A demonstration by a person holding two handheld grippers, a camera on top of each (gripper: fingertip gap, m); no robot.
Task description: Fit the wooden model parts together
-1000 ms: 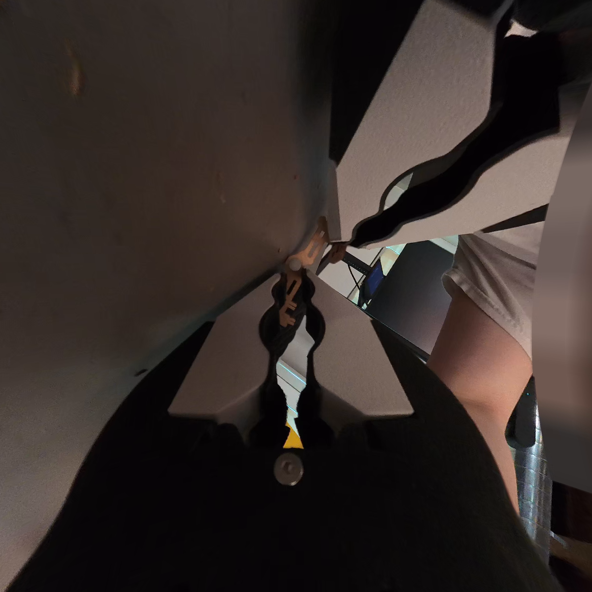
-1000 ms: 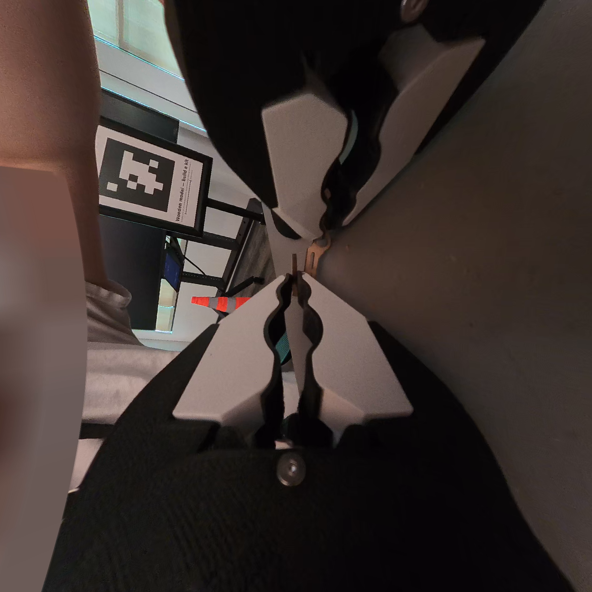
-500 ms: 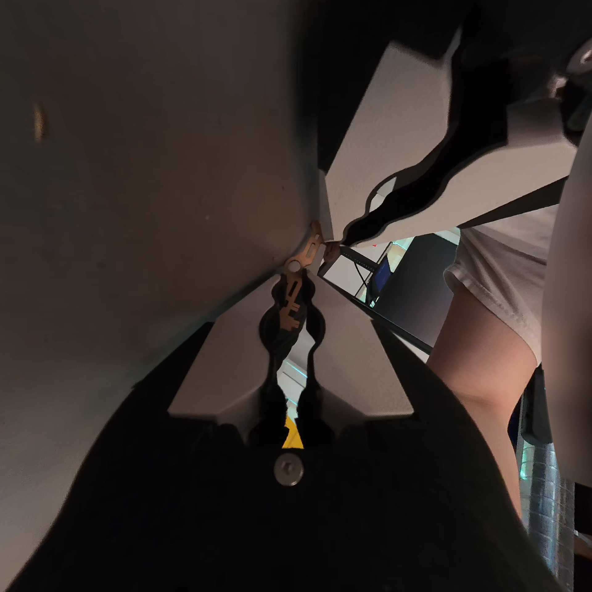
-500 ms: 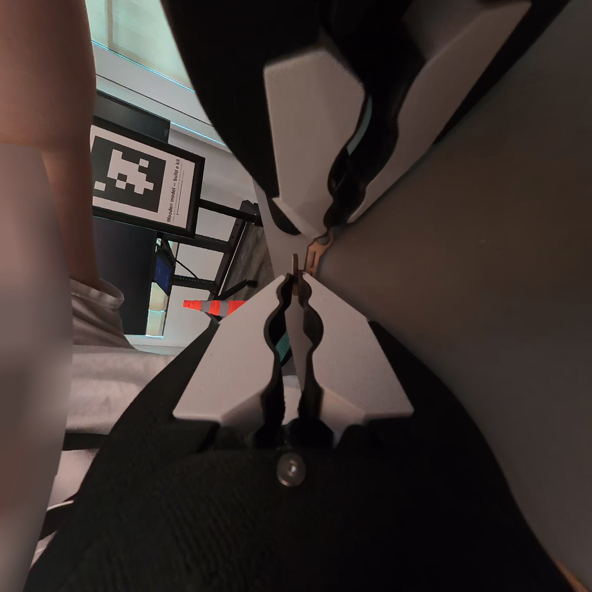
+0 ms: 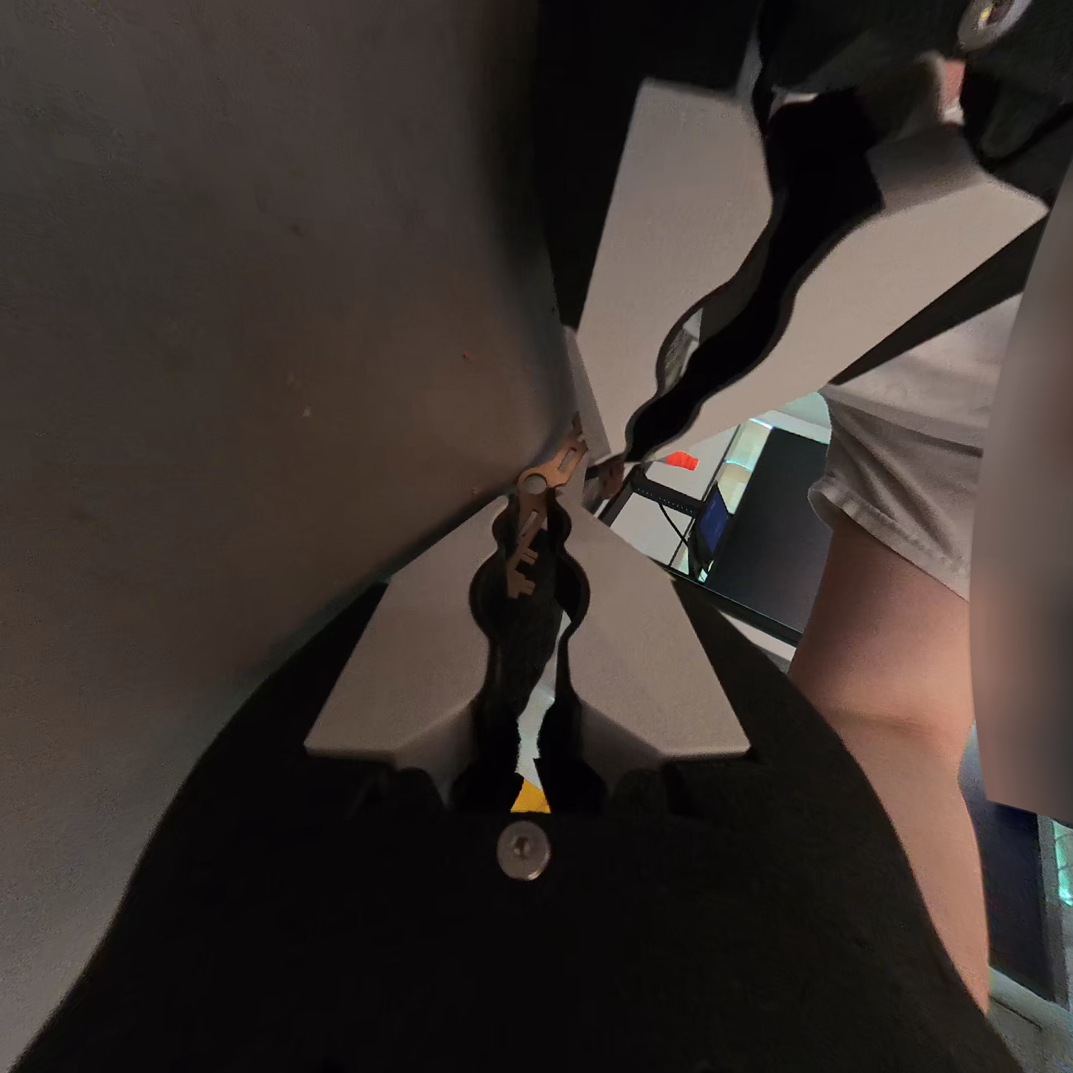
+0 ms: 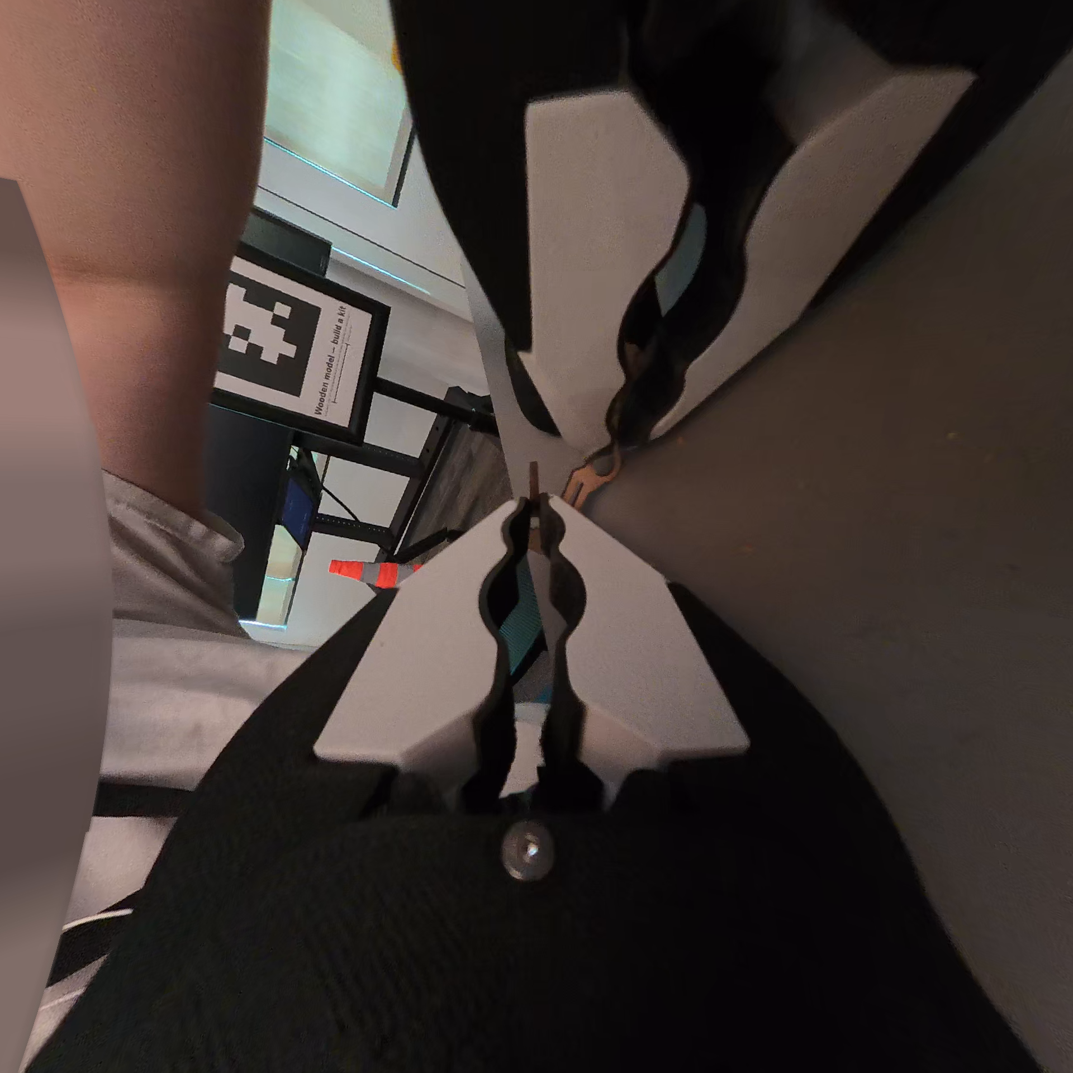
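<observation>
Wooden slotted strip: clamped in left gripper, tip protruding above grey tabletop. Thin wooden piece: edge-on, pinched by right gripper. Tips of both pieces near; whether they touch is unclear. Framed marker card behind.

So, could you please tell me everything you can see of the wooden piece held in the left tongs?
The wooden piece is a thin, flat, light-brown strip, seemingly laser-cut, with a round hole near the tip and small notched tabs along its length. The left tongs are shut on it, its lower end lying between the fingers and its holed, slotted end sticking out beyond the tips. That end reaches towards the right tongs, close over the grey table. Whether it touches the other part is unclear.
</observation>
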